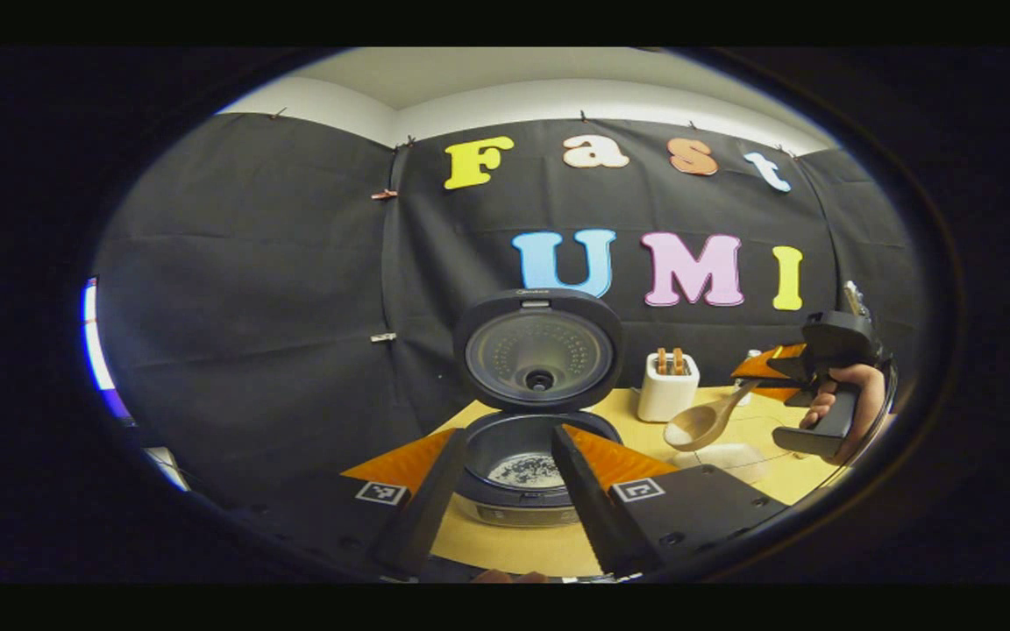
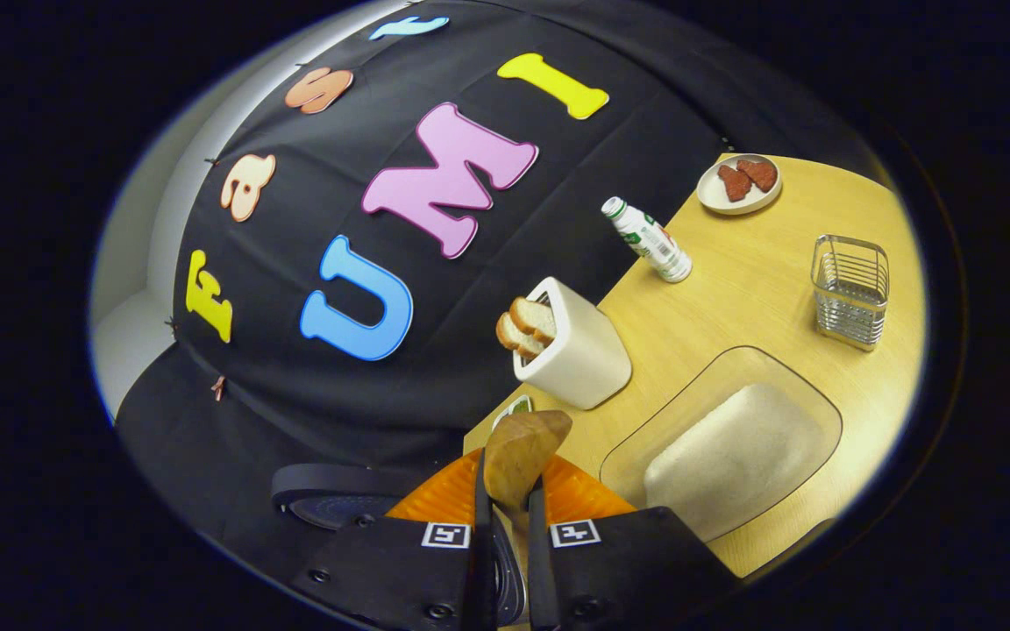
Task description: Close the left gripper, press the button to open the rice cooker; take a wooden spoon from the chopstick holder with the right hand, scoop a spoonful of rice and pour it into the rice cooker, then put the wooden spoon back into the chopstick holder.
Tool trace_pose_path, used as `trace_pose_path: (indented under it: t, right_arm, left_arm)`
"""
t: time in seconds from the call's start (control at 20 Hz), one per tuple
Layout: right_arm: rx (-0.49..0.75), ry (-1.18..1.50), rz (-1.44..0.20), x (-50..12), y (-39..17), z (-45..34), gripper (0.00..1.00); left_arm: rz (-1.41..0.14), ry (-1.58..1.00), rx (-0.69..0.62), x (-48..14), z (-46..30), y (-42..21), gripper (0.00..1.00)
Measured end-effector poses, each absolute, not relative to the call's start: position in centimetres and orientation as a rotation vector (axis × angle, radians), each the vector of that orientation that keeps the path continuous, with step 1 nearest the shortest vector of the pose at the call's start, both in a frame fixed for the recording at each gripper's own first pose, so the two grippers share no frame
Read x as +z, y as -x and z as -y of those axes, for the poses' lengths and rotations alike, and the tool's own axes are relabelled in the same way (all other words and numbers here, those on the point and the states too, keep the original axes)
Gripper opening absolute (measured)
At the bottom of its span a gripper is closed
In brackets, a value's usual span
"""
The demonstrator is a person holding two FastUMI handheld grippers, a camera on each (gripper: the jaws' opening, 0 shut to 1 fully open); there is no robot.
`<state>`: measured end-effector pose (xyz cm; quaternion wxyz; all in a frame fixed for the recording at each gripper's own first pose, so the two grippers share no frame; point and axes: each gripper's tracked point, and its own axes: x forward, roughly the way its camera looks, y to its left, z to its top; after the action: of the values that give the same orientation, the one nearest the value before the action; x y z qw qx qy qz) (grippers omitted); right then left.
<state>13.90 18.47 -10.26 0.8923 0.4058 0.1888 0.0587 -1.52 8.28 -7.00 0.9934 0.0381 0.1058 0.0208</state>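
Right gripper view: wooden spoon (image 2: 518, 456) seemingly between gripper (image 2: 505, 508) fingers

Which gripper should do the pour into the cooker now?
Right. The right gripper is shut on the spoon, loaded with rice, beside the open cooker. The left gripper is open and empty.

Dark grey rice cooker (image 1: 538, 412), pale wooden spoon (image 1: 703, 424), white toaster (image 2: 577, 354), yellow wood-grain table (image 2: 750, 298).
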Motion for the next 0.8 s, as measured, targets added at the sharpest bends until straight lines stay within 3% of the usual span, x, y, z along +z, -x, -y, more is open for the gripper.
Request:
trace_pose_path:
  t: [0.1, 0.15, 0.8]
  right_arm:
    - [0.157, -0.831, -0.401, -9.7, -13.6, -20.5, 0.19]
    - [0.176, -0.828, -0.405, -9.4, -13.6, -21.7, 0.18]
    - [0.343, -0.604, -0.424, -8.8, -12.7, -31.9, 0.18]
  left_arm:
    - [-0.205, -0.072, 0.049, -7.0, -8.6, 1.6, 0.74]
    - [-0.203, -0.068, 0.051, -7.0, -8.8, 1.7, 0.70]
    - [-0.191, -0.014, 0.092, -7.4, -11.4, 1.8, 0.70]
